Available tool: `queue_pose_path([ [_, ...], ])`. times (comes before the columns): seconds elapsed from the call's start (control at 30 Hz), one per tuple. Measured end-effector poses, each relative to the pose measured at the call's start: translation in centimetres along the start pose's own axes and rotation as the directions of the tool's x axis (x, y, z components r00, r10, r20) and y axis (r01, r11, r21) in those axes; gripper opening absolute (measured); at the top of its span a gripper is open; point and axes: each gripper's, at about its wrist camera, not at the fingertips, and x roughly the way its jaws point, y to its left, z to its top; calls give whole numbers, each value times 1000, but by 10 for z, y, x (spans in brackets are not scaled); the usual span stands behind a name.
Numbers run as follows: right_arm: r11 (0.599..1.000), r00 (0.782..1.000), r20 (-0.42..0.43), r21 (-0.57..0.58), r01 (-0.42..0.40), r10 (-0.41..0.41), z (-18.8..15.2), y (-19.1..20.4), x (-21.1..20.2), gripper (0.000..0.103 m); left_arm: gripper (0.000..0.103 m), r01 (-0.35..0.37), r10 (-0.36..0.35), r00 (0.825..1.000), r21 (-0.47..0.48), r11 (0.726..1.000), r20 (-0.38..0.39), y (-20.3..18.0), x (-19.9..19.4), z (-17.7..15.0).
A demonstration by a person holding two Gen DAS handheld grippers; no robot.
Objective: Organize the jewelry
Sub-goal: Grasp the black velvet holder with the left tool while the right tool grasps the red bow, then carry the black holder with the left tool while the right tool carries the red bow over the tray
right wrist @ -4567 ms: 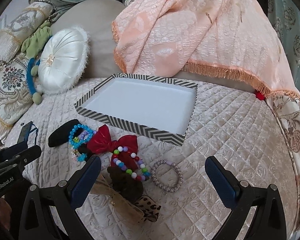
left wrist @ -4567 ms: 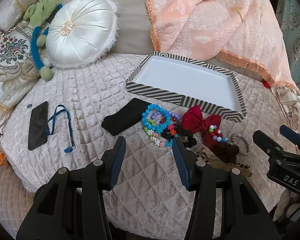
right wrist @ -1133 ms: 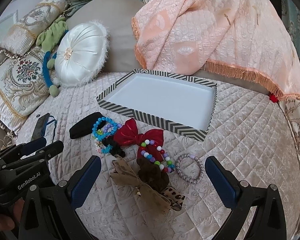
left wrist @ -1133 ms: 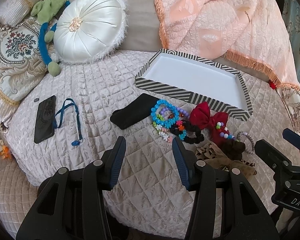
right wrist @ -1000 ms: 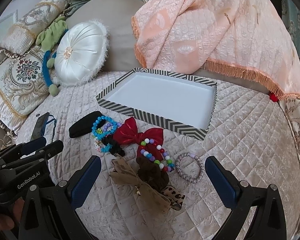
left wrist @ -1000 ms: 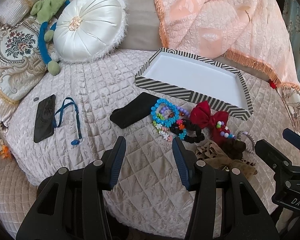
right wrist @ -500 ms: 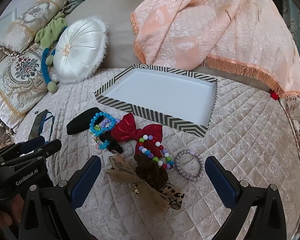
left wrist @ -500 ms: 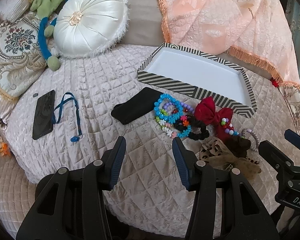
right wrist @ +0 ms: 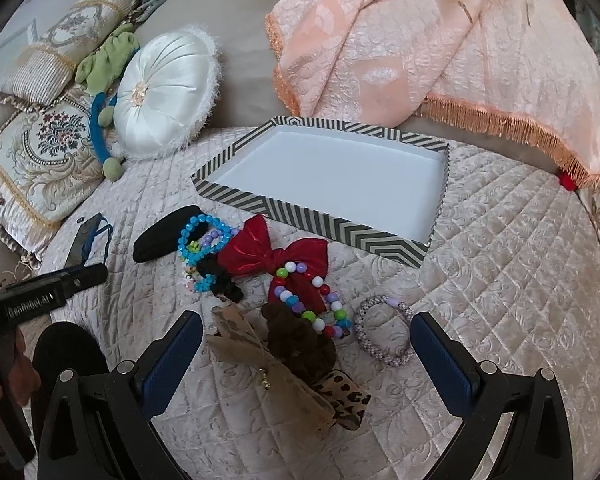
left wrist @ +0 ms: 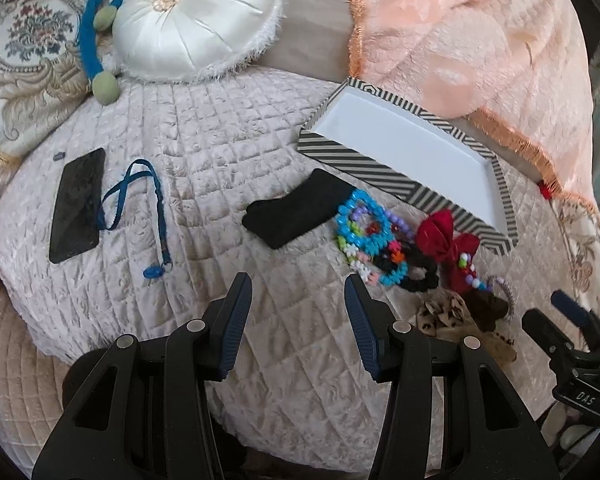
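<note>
My right gripper (right wrist: 306, 336): jaws spread wide, holding nothing, poised over the near end of the jewelry heap.
My left gripper (left wrist: 296, 292): jaws apart, empty, hovering above bare quilted pale-pink bedspread (left wrist: 204, 128), just short of the heap.
Leopard-print fabric bow (right wrist: 300, 380): nearest my right gripper; soft, floppy, light; I judge it best pinched at the centre knot.
Brown fuzzy scrunchie (right wrist: 298, 344): touching the bow; squashy, forgiving anywhere.
Silver-lilac beaded bracelet (right wrist: 384, 330): lies alone just right of the heap; a stiff-ish ring, light, likely slippery; take across one side of the band.
Multicoloured round-bead bracelet (right wrist: 310, 300): draped on the red satin bow (right wrist: 272, 256); beads may roll, grip between beads.
Turquoise bead bracelets (left wrist: 364, 220): tangled with a black scrunchie (left wrist: 418, 272); risk of dragging neighbours.
Black-and-white striped tray with white floor (right wrist: 300, 210): holds nothing, just beyond the heap.
</note>
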Motion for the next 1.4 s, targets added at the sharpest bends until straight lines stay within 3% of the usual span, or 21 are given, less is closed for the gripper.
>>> queue_pose_path([
  [0.2,1000,1000,-5,8,0,0,4,-13,3,103,48,72,-73,996,-25,997,-59,13,19,21],
  [0.5,994,999,-22,-92,-50,49,29,-10,26,95,48,104,-97,985,45,994,-142,12,56,39],
  [0.73,925,988,-115,-355,-136,101,49,23,60,87,57,131,-109,978,114,985,-179,10,75,50],
  [0.9,865,985,-158,-483,-137,68,55,35,85,82,61,162,-128,972,166,973,-199,6,86,56],
  [1.0,849,979,-197,-506,-151,56,58,33,101,70,62,164,-122,969,190,968,-216,4,96,59],
  [1.07,845,974,-219,-510,-159,51,59,31,111,56,62,157,-107,965,200,967,-238,3,104,60],
  [1.23,860,963,-245,-462,-217,111,57,27,120,28,62,148,-95,970,230,962,-226,2,111,60],
  [1.27,867,962,-245,-445,-225,124,57,26,119,24,57,149,-98,971,229,962,-219,3,111,59],
  [1.3,877,962,-238,-423,-229,136,57,23,118,22,37,134,-87,975,229,964,-206,5,110,59],
  [1.33,883,962,-232,-409,-231,144,56,23,117,17,25,109,-64,979,232,967,-193,7,109,58],
  [1.4,900,963,-214,-369,-234,163,58,18,111,11,15,113,-78,981,199,973,-177,14,106,58],
])
